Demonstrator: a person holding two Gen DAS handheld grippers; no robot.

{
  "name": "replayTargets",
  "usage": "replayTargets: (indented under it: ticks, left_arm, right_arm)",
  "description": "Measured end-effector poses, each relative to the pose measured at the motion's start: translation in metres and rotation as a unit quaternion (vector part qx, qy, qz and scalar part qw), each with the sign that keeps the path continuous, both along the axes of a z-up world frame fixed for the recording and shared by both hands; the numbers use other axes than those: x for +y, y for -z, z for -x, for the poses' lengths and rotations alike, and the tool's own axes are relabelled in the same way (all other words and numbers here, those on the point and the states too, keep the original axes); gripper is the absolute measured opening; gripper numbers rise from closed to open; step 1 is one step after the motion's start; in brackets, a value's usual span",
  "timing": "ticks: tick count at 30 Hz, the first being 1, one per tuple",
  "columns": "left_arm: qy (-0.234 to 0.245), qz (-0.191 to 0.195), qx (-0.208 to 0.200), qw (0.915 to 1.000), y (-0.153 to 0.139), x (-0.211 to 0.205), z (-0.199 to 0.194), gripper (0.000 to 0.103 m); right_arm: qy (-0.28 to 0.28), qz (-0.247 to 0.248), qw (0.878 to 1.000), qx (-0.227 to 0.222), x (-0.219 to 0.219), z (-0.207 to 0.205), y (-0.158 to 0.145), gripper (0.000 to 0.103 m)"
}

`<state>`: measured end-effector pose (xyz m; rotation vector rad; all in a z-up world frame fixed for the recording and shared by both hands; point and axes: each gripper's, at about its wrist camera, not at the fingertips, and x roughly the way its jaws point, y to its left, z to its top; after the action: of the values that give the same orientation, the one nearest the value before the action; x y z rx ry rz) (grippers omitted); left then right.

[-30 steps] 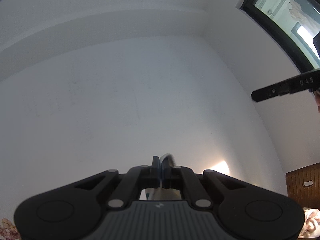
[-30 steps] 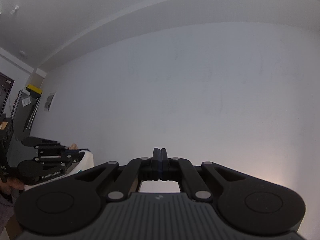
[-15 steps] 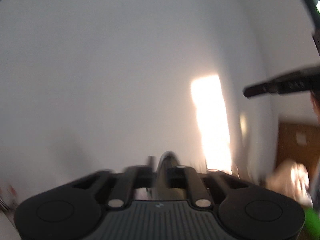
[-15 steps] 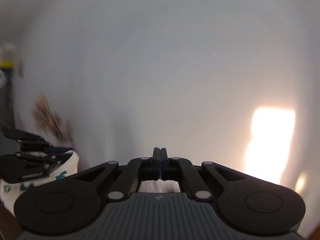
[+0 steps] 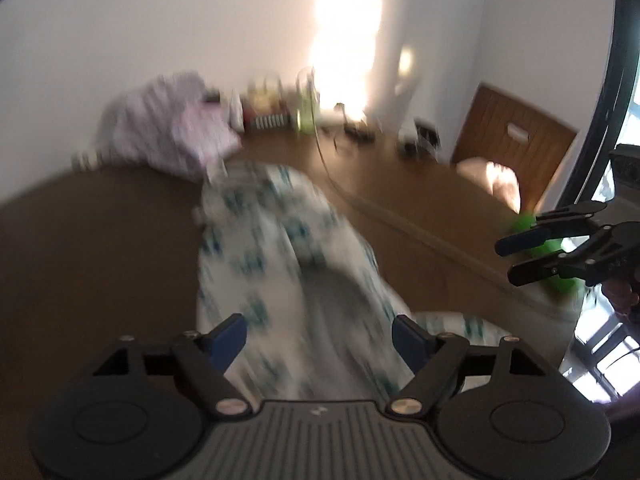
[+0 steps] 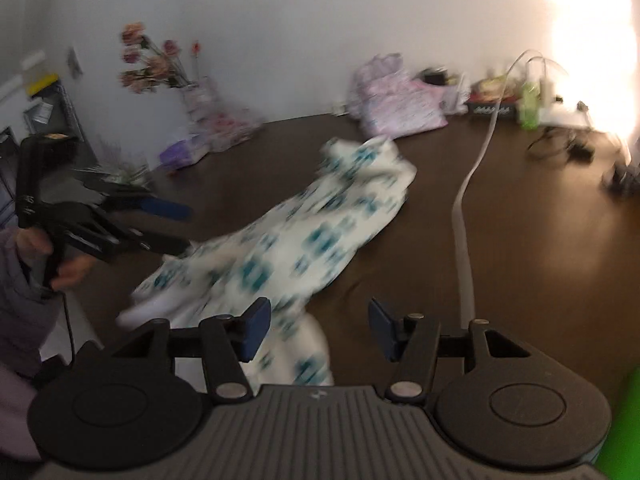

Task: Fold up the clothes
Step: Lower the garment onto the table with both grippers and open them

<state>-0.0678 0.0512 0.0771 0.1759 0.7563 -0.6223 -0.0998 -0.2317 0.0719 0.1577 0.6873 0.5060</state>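
I hold both tools tipped down toward the dark brown worktop [image 6: 500,240], where a second ago they pointed up at bare white wall and ceiling. My left tool [image 5: 318,330] has its blue-padded fingers [image 5: 228,334] spread wide with nothing between them; a second ago they were pressed shut on a strip of pale cloth. My right tool [image 6: 318,326] is likewise wide apart and holds nothing, though it was clamped shut before. The white garment [image 6: 288,248] with teal print now lies loose on the worktop, stretched away from me in a long rumpled heap, its near end running under both tools and hanging over the near edge. In the right wrist view my left tool [image 6: 180,228] shows at the left, gripped by my left hand [image 6: 68,268], its fingers apart and hovering just at the garment's left side; I cannot tell whether they touch the cloth. In the left wrist view my right tool [image 5: 508,260] juts in from the right, fingers apart, to the right of the garment. Farther back a folded pink-patterned garment [image 6: 396,100] rests near the wall, a white cable [image 6: 464,216] runs across the worktop beside the white garment, and flowers [image 6: 156,64] stand at the far left. Both views are motion-blurred.
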Motion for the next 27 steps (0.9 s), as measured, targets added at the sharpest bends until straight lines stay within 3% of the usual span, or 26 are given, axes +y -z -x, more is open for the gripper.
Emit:
replayTargets:
  ticks: [4, 6, 8, 10, 11, 14, 17, 19, 20, 21, 22, 23, 24, 26, 27]
  left_arm:
    - [-0.066, -0.006, 0.032, 0.9973, 0.037, 0.005, 0.013, 0.079]
    - [-0.099, -0.022, 0.031, 0.9943, 0.048, 0.011, 0.015, 0.075]
    - [-0.120, -0.044, 0.020, 0.9915, 0.055, 0.010, 0.011, 0.072]
    - [-0.140, -0.053, 0.019, 0.9885, 0.057, 0.011, 0.006, 0.068]
    - [-0.158, -0.053, 0.016, 0.9859, 0.057, 0.013, 0.003, 0.060]
    - [-0.212, -0.050, 0.006, 0.9761, 0.058, 0.020, -0.007, 0.017]
    - [-0.265, -0.047, -0.003, 0.9632, 0.059, 0.027, -0.016, 0.017]
    - [-0.300, -0.045, -0.009, 0.9530, 0.060, 0.031, -0.023, 0.017]
    - [-0.316, -0.043, -0.013, 0.9476, 0.059, 0.034, -0.025, 0.018]
    - [-0.325, -0.029, -0.022, 0.9448, 0.051, 0.035, -0.021, 0.022]
    - [-0.326, -0.018, -0.033, 0.9445, 0.043, 0.036, -0.013, 0.028]
    - [-0.316, -0.014, -0.040, 0.9477, 0.035, 0.034, -0.006, 0.046]
    - [-0.298, -0.015, -0.044, 0.9533, 0.028, 0.029, 0.002, 0.066]
    - [-0.238, -0.021, -0.044, 0.9701, 0.022, 0.009, 0.018, 0.081]
    - [-0.205, -0.025, -0.043, 0.9776, 0.021, -0.003, 0.026, 0.083]
  right_arm:
    - [-0.018, -0.020, 0.999, -0.027, 0.025, 0.019, 0.022, 0.054]
    - [-0.037, -0.004, 0.999, -0.027, 0.021, 0.014, 0.038, 0.052]
    - [-0.047, 0.033, 0.998, -0.032, 0.037, 0.009, 0.045, 0.044]
    - [-0.043, 0.066, 0.996, -0.032, 0.049, 0.014, 0.056, 0.019]
    - [-0.045, 0.066, 0.996, -0.027, 0.052, 0.014, 0.062, 0.014]
    - [-0.067, 0.029, 0.997, 0.005, 0.057, 0.013, 0.068, 0.009]
    - [-0.132, -0.109, 0.983, 0.065, 0.062, 0.005, 0.067, 0.005]
    - [-0.167, -0.221, 0.958, 0.069, 0.067, -0.001, 0.064, 0.006]
    - [-0.161, -0.231, 0.958, 0.058, 0.064, -0.001, 0.060, 0.008]
    - [-0.154, -0.241, 0.957, 0.046, 0.061, -0.001, 0.056, 0.018]
    - [-0.148, -0.250, 0.956, 0.035, 0.057, -0.001, 0.051, 0.043]
    - [-0.141, -0.260, 0.955, 0.024, 0.054, 0.000, 0.047, 0.053]
    - [-0.118, -0.229, 0.966, 0.005, 0.051, 0.003, 0.046, 0.057]
    - [-0.068, -0.169, 0.983, -0.021, 0.043, 0.007, 0.044, 0.057]
    - [-0.042, -0.152, 0.987, -0.021, 0.038, 0.005, 0.046, 0.057]
